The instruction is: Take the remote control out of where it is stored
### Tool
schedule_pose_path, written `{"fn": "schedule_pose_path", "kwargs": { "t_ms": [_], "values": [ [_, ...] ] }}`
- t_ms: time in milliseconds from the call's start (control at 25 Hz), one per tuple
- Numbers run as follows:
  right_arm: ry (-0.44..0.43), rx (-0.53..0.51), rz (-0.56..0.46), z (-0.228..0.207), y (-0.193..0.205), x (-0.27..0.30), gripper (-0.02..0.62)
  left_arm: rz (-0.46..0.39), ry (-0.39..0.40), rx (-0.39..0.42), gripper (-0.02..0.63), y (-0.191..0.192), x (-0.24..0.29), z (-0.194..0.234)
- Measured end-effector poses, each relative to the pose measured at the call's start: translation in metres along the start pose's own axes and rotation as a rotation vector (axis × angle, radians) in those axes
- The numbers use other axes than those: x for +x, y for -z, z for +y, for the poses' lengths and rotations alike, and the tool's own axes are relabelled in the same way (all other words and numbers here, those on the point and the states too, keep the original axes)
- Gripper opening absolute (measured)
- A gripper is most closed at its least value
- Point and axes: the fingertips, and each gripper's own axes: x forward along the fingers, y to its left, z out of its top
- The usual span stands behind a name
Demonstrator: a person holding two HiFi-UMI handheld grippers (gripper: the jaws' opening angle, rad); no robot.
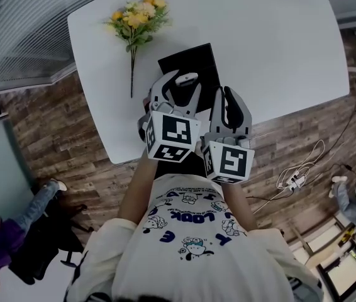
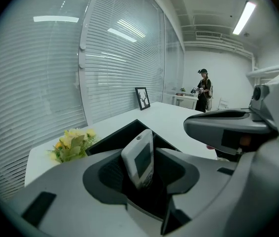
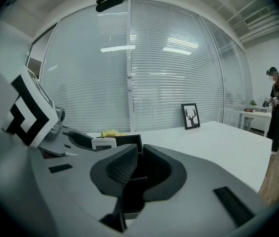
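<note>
Head view: your white printed T-shirt fills the bottom of the frame. Both grippers reach forward from it over the near edge of the white desk.

- Left gripper: released. Jaws spread wide either side of the remote control. In the left gripper view a dark gap shows between the remote and the right-hand pad, so no clamp is seen.
- Remote control: pale grey with a dark screen. It stands on end, tilted, in the open black box, with its top above the rim.
- Black box: sits on the desk close to the near edge, directly ahead of you.
- Right gripper: clenched. Only a narrow slit shows between the pads, with nothing in it. It sits just right of the left gripper, at the box's right side.
- Yellow flower bunch: lies flat toward the far-left corner of the desk, left of the box, with its stem pointing at you.
- Framed deer picture: upright at the far edge of the desk, against the window blinds.
- Background: a person in dark clothes stands by another table, well apart from the desk.
</note>
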Motion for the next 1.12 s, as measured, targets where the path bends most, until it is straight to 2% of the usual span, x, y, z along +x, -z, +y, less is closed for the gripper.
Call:
{"fn": "schedule_pose_path", "kwargs": {
  "t_ms": [80,280,480,600,1120],
  "values": [
    [0.001,0.001,0.002,-0.001,0.001,0.0,0.054,-0.005,-0.004,0.006,0.154,-0.001,0.0,0.0],
    [0.005,0.003,0.007,-0.004,0.002,-0.002,0.054,-0.024,0.003,0.035,0.132,-0.001,-0.004,-0.005],
    [0.009,0.008,0.011,-0.004,0.006,-0.001,0.054,-0.043,0.03,0.109,0.103,0.001,-0.007,-0.016],
    [0.006,0.008,0.01,-0.004,0.005,-0.003,0.054,-0.066,0.028,0.085,0.081,-0.002,-0.012,-0.018],
    [-0.011,0.006,-0.037,-0.001,-0.011,-0.023,0.054,-0.187,0.035,0.044,0.078,-0.05,-0.053,-0.012]
  ]
}}
